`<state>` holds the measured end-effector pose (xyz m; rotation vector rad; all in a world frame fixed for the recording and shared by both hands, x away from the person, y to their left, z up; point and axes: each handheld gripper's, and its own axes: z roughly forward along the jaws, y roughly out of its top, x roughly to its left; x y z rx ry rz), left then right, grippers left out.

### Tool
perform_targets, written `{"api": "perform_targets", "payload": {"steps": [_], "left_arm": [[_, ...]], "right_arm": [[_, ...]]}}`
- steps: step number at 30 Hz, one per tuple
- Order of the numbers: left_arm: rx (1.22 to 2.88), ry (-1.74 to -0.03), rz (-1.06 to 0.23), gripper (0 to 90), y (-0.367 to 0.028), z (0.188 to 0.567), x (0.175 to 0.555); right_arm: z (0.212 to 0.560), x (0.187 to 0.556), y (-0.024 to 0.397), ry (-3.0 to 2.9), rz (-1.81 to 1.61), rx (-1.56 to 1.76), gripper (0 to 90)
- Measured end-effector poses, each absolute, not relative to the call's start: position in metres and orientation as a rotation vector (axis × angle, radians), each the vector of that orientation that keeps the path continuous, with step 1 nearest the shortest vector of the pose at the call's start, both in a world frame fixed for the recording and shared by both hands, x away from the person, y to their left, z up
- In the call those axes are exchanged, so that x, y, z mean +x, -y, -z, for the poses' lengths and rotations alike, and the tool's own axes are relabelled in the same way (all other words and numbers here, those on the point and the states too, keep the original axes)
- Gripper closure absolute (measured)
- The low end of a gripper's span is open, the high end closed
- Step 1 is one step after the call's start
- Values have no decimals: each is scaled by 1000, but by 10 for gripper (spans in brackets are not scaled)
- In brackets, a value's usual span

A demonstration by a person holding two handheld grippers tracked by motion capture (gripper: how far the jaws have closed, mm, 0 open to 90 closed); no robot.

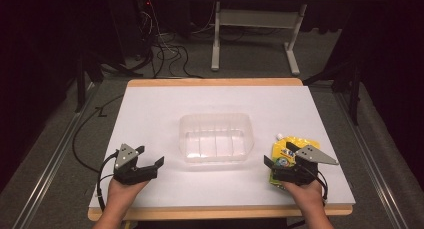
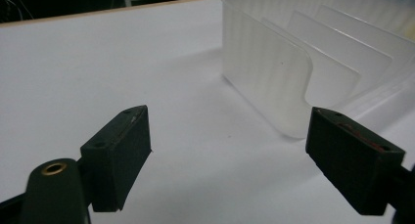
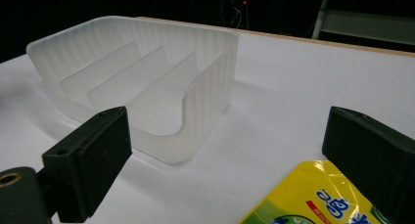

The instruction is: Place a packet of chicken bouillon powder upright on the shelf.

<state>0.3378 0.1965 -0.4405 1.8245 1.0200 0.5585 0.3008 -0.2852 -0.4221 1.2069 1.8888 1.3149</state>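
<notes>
Pouch [image 1: 291,156]: yellow, flat, with a white spout at its far left corner and blue and green print; lies on the right side of the table, near the front edge, to the right of the clear bin and apart from it.
Pouch relative to right gripper [image 1: 280,156]: in the high view the gripper sits over the near part of the pouch; in the right gripper view the pouch's corner [image 3: 318,197] lies low between the two black jaws, nearer the right-hand one. Contact cannot be told.
Right gripper state: jaws spread wide, nothing clasped between them.
Pouch relative to left gripper [image 1: 149,156]: well apart, the bin between them.
Left gripper state: jaws spread wide, bare table between them; held just above the front left of the table by the person's left hand [image 1: 122,189].
Clear bin [image 1: 216,137]: translucent plastic, ribbed walls, rounded corners, upright dividers inside, one low scooped side; stands at the table's middle. In the left gripper view its corner [image 2: 274,82] is just beyond the right-hand jaw.
Table [image 1: 150,104]: white top with a wooden rim.
Right hand [image 1: 306,191]: grips the right gripper from the near edge.
</notes>
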Motion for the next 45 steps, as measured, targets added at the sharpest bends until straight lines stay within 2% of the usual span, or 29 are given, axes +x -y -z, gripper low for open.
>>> {"api": "perform_targets", "payload": {"steps": [12,21,22,23,25,26,28,29,31,36,45], "left_arm": [[1820,-1024,-556,156,-195,441,338],[1801,-1029,-522,157,-189,441,349],[1788,-1040,-534,158,-187,440,355],[1788,-1040,-534,160,-187,440,355],[1758,-1057,-540,161,-182,439,364],[1758,-1057,-540,161,-182,439,364],[1750,-1055,-525,161,-177,438,369],[1750,-1051,-524,161,-174,438,371],[1748,-1047,-529,161,-166,435,376],[1741,-1052,-523,161,-160,434,383],[1752,-1044,-510,161,-160,435,382]], "right_arm": [[423,298,293,-1887,-1306,1195,55],[421,280,321,-1827,-1241,1269,213],[423,271,335,-1796,-1205,1322,290],[423,271,335,-1796,-1205,1322,290],[431,256,358,-1760,-1135,1414,475],[431,256,358,-1760,-1135,1414,475],[438,246,372,-1736,-1054,1497,601],[445,238,384,-1724,-998,1566,745],[452,233,392,-1737,-931,1630,879],[474,231,400,-1809,-857,1741,900],[476,233,392,-1866,-968,1735,900]]}}
